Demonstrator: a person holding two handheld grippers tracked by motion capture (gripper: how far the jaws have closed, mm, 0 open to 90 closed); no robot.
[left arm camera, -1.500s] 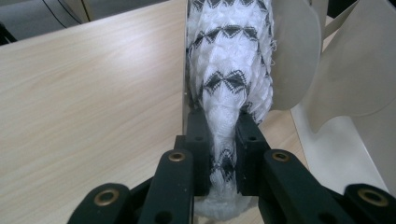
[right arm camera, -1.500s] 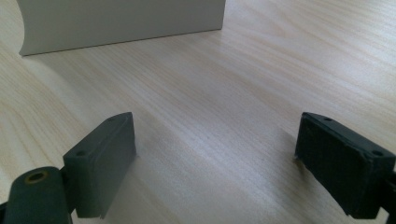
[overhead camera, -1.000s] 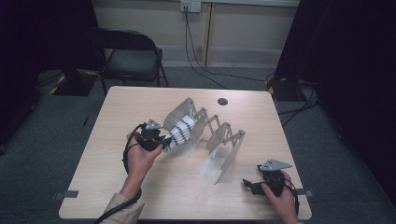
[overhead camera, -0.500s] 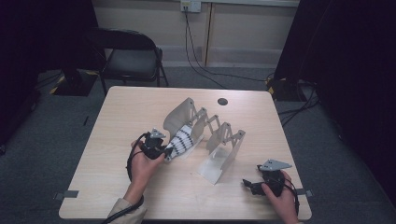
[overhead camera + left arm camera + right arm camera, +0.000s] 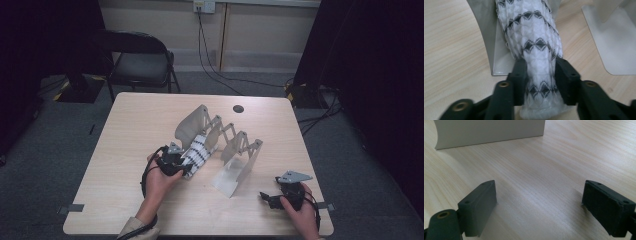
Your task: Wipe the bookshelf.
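Left claw (image 5: 186, 167) has dropped and slid toward the near-left end of the rack (image 5: 235, 145) since a second ago, taking the sock (image 5: 197, 155) down with it; sock was up across the rack's first plates, now it sits low with its far end in the first slot, between the tall curved end plate and the next plate. Jaws have just been opening from fully pressed together, sock between them. Left gripper view: sock (image 5: 534, 50) runs straight out between the two black jaws, which sit against its sides near the rolled end, fabric narrowed there, so pads read as lightly pinching the sock. White knit with black zigzag bands. Its far part lies against the grey plate (image 5: 491, 37), which stands on the bench (image 5: 451, 50). Right claw (image 5: 265, 197) unchanged: near the bench's right front corner, well apart from the rack, hand wrapped round the body. Right gripper view: jaws spread wide, bare wood between them, pads (image 5: 480, 205) just above the bench, a flat grey rack panel (image 5: 489, 131) farther ahead. Small dark disc (image 5: 238, 108) on the bench behind the rack, untouched.
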